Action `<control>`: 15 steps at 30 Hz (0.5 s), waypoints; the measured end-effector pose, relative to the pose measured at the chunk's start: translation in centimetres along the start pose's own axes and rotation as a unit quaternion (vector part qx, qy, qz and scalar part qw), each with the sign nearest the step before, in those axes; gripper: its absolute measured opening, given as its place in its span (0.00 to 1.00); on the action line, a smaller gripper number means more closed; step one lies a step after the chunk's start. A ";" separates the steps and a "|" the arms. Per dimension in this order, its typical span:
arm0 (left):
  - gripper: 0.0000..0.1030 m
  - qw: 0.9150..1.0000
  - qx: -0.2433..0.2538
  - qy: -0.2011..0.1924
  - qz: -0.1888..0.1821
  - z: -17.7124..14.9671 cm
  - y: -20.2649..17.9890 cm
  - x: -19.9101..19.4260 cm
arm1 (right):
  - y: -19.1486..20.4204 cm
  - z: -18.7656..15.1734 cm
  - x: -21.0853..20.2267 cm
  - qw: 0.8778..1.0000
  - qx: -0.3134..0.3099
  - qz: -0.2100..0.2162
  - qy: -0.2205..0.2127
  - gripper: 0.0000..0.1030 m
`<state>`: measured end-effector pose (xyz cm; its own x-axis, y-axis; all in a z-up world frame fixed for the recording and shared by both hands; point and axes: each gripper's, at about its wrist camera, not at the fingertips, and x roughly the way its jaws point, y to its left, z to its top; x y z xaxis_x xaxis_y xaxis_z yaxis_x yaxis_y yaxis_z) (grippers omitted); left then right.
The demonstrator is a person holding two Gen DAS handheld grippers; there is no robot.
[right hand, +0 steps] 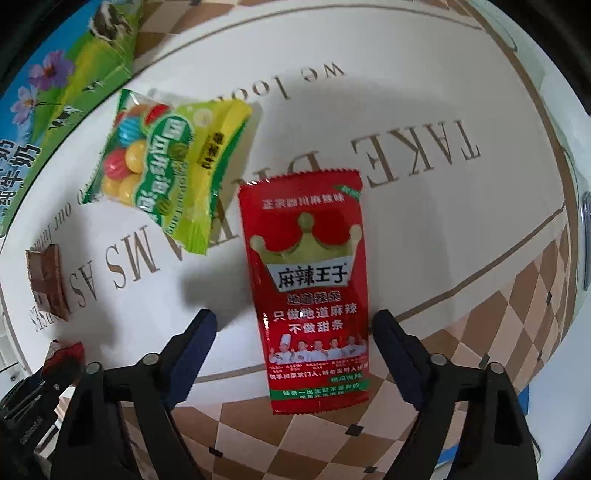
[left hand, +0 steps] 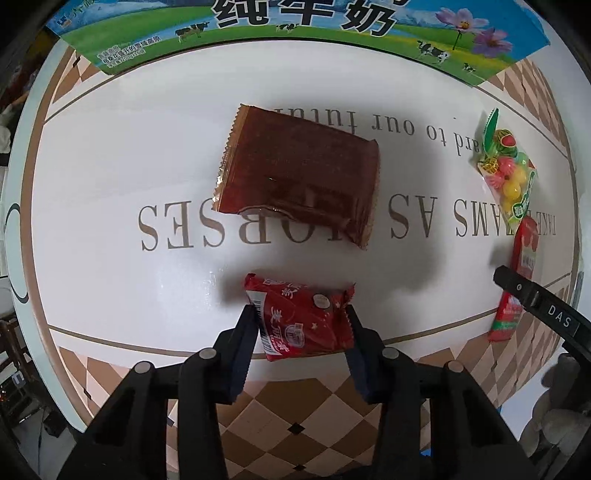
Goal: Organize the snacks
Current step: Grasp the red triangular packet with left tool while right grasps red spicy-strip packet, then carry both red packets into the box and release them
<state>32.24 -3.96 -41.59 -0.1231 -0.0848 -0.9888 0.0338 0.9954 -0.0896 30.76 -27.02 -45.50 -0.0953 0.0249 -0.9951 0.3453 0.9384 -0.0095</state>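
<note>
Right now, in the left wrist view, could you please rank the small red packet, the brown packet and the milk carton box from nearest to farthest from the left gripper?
1. Small red packet: between the fingers of the left gripper.
2. Brown packet: straight ahead, mid-table.
3. Milk carton box: at the table's far edge.

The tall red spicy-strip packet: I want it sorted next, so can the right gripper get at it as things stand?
Probably yes. The right gripper is open with the tall red packet lying flat between its fingers; nothing covers it, and the green candy bag lies apart.
</note>
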 end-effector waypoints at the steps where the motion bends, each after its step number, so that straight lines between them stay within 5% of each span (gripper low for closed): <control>1: 0.40 1.000 0.000 -0.001 0.000 -0.1 -0.2 -0.1 | 0.2 -0.2 -0.3 1.000 -0.005 -0.001 -0.011 0.72; 2: 0.39 1.000 0.001 0.000 -0.001 -0.1 -0.3 -0.1 | 0.5 -0.3 -0.6 1.000 -0.008 -0.001 -0.016 0.55; 4: 0.39 1.000 0.003 -0.002 -0.002 -0.3 -0.7 -0.2 | 1.0 -0.6 -0.8 1.000 -0.019 -0.007 -0.018 0.47; 15: 0.39 0.999 0.005 -0.029 -0.041 -1.1 -1.1 -4.8 | 1.8 -4.5 -2.1 0.999 -0.031 0.037 -0.008 0.43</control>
<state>31.74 -4.62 -36.60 -0.0673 -0.1697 -0.9832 0.0351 0.9844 -0.1723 27.41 -23.83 -42.94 -0.0561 0.0907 -0.9943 0.2925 0.9537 0.0705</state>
